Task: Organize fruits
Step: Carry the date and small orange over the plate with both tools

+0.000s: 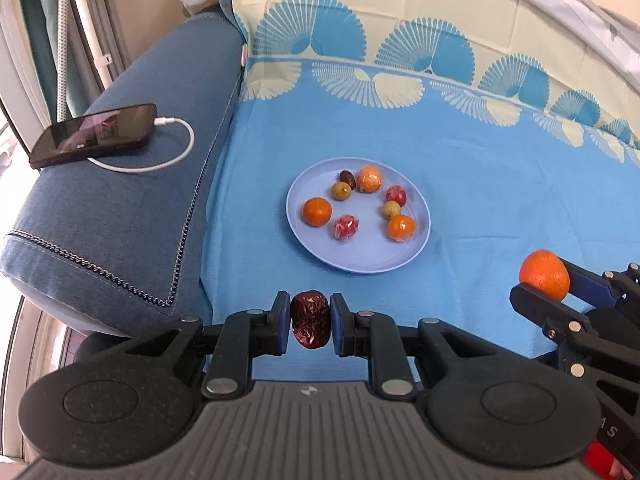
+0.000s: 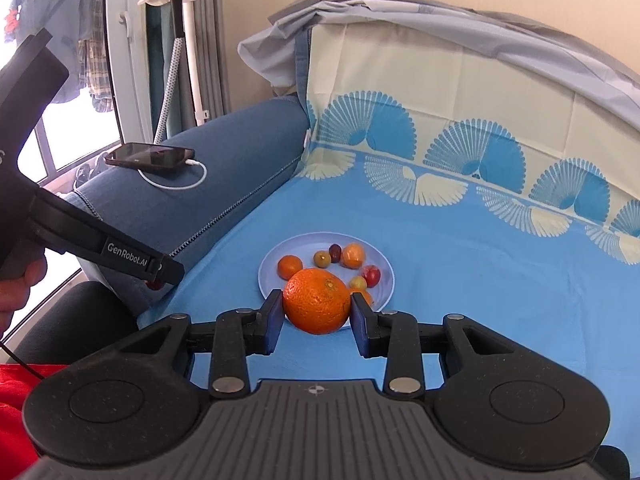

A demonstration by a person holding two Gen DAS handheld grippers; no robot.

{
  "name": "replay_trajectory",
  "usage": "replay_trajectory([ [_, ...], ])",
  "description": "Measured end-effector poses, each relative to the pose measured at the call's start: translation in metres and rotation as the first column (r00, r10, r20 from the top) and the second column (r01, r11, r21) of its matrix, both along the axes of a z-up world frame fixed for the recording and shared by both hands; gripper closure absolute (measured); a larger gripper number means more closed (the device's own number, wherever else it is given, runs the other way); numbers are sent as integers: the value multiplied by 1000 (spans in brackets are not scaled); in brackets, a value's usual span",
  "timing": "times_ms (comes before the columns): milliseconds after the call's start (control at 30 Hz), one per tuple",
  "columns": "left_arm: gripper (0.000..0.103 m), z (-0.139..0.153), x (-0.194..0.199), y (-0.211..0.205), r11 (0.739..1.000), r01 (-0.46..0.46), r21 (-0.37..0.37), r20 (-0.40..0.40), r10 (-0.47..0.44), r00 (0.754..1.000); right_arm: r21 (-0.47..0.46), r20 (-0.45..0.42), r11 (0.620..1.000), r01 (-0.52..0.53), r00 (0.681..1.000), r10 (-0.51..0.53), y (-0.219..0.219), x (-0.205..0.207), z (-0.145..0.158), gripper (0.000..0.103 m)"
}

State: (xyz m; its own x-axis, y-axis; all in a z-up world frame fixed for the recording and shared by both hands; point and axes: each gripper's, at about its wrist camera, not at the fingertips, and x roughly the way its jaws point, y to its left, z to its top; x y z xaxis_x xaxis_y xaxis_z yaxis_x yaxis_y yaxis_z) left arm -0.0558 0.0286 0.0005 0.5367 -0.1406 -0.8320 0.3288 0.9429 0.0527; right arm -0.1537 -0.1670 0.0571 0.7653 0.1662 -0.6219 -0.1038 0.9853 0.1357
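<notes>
The left gripper (image 1: 310, 325) had its jaws clenched on a wrinkled red date (image 1: 310, 324), held above the blue cloth (image 1: 500, 200) just short of the plate (image 1: 360, 262). The right gripper (image 2: 316, 314) gripped a large orange (image 2: 317, 301) between its jaws — in front of that same plate, which already held small oranges, dates and wrapped fruits.

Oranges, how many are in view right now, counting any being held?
4. Three lie on the plate: left orange, back orange, front-right orange. The big orange is gripped in the right tool. None seems hidden.
</notes>
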Motion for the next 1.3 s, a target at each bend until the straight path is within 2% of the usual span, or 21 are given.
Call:
replay_trajectory([
  [467, 80, -4, 58, -23, 1000, -3, 20, 17, 3, 1000, -2, -43, 1000, 9, 999, -9, -3, 46, -25, 66],
  [900, 80, -47, 133, -60, 998, 14, 54, -52, -11, 999, 4, -118, 1000, 28, 993, -27, -18, 125, -70, 66],
  [1300, 80, -94, 184, -79, 995, 29, 100, -119, -17, 993, 10, -202, 1000, 13, 979, -10, -23, 180, -117, 66],
])
